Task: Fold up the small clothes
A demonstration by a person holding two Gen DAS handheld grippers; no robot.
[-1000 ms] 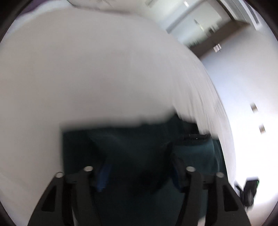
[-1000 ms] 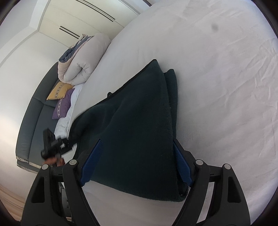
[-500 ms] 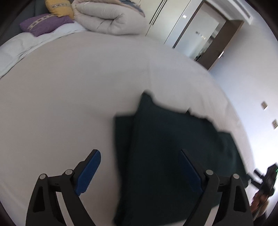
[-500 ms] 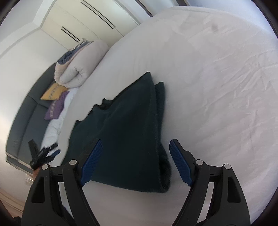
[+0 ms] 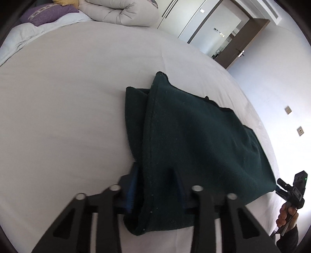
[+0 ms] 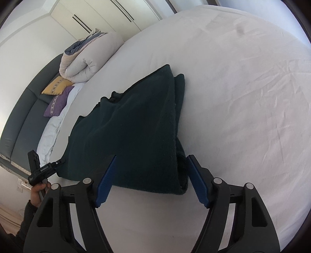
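Note:
A dark green fleece garment [image 5: 194, 136] lies folded on the white bed sheet [image 5: 68, 107]; it also shows in the right wrist view [image 6: 140, 132]. My left gripper [image 5: 155, 186] is narrowed around the garment's near corner, with cloth bunched between its fingers. My right gripper [image 6: 151, 175] is open, its blue pads [image 6: 197, 181] either side of the garment's near edge, not gripping it. Each gripper shows small at the edge of the other's view, the right one at the far right [image 5: 291, 190] and the left one at the far left [image 6: 42, 167].
A rolled cream duvet [image 6: 87, 60] with a yellow pillow [image 6: 56, 86] and a purple pillow [image 6: 58, 103] lies against the grey headboard [image 6: 23, 116]. White wardrobes [image 6: 101, 17] stand behind it. An open doorway [image 5: 229, 39] is beyond the bed.
My left gripper has moved in on the garment's near corner and narrowed from wide open onto the cloth. My right gripper stays open and has drawn back slightly from the garment.

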